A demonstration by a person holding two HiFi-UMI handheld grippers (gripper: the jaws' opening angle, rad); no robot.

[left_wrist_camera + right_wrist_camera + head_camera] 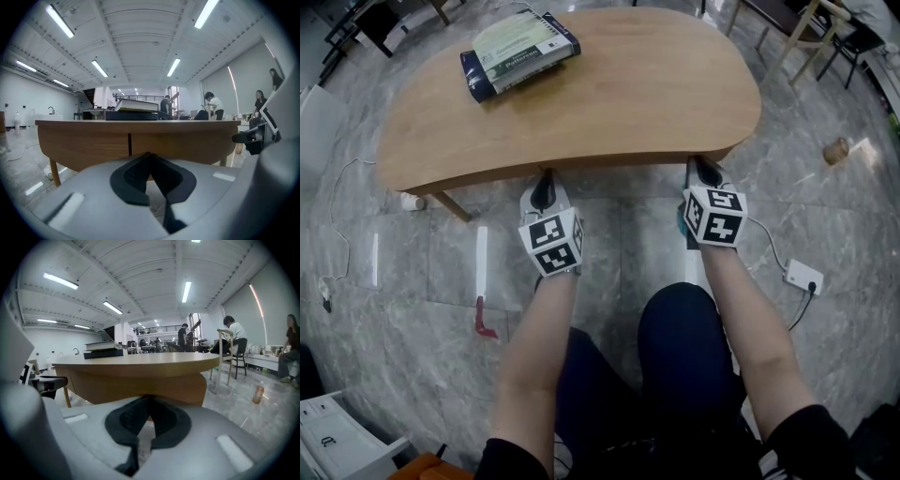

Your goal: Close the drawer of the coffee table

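A book [520, 54] lies on the coffee table [656, 84].

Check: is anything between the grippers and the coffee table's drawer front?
Nothing visible. The left gripper and right gripper, both shut, face the drawer front under the tabletop edge with only air between. The books lie on top, clear of them.

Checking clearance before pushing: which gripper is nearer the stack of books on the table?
Left. The left gripper sits at the table edge below the books; the right gripper is farther right along it.
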